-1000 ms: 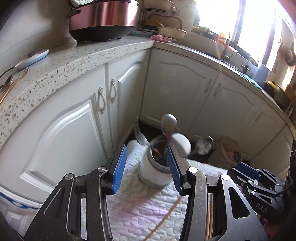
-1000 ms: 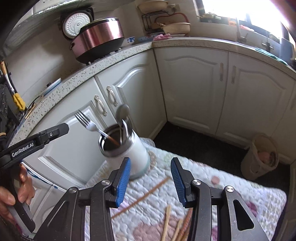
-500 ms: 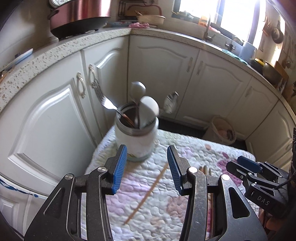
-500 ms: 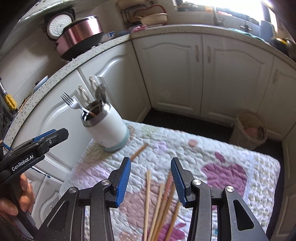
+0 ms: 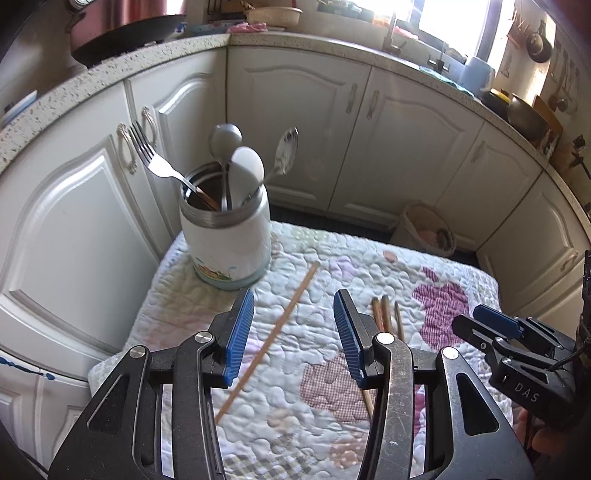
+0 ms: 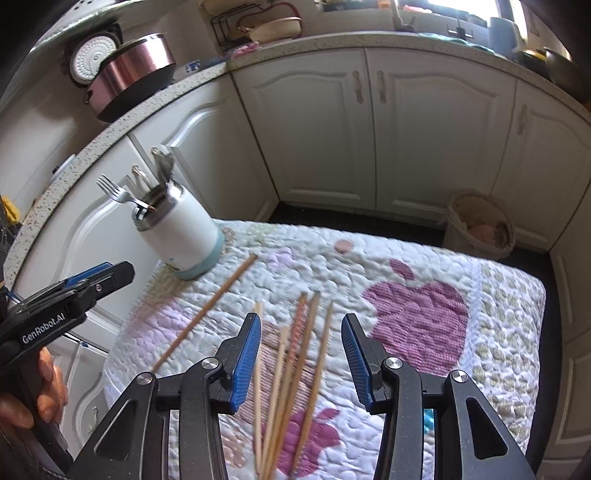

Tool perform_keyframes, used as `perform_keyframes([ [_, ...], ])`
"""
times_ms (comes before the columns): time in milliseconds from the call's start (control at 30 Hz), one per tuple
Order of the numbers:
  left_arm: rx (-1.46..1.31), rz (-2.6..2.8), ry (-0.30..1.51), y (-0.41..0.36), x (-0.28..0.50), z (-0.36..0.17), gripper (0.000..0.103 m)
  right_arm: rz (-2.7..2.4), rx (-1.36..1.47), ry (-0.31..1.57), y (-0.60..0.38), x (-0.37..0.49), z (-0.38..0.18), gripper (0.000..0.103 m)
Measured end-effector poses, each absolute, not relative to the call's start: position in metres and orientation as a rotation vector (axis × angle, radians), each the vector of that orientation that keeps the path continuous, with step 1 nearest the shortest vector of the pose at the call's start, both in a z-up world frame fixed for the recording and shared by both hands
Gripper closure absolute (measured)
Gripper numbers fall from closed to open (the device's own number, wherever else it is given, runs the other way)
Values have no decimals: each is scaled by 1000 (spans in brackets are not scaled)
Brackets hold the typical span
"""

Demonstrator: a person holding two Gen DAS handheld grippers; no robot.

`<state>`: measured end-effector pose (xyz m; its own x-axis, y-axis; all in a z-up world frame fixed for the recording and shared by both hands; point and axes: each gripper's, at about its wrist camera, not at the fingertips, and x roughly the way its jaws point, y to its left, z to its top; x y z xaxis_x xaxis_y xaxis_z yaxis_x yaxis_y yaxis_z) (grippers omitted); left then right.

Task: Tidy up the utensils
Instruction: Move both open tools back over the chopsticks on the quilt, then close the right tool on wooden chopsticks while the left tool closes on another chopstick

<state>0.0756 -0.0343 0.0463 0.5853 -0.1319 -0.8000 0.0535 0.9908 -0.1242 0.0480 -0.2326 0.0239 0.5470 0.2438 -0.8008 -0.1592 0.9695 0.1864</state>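
Standing far left on the quilted surface point(image 6: 424, 266), the utensil holder point(image 6: 184, 236); next, one stray chopstick point(image 5: 269, 339) slants beneath the left claw point(image 5: 293, 334), empty, parted; the chopstick bundle point(image 6: 291, 369) points lengthwise between the right claw point(image 6: 301, 363), likewise apart.

Bright daylight floods from the window point(image 5: 454, 33), blowing it out to white glare. Fisheye distortion bends the cabinets point(image 6: 436, 147); the chopsticks point(image 6: 295, 369) appear blurred, corners dark.

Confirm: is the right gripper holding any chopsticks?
No. The right gripper is open and empty, and the bundle of chopsticks lies flat on the quilt below it.
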Motion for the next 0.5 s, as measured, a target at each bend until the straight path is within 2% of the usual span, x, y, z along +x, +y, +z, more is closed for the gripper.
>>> perform_keyframes([
  [500, -8, -142, 1108, -42, 99, -18, 59, 214, 99, 1106, -248, 64, -39, 60],
])
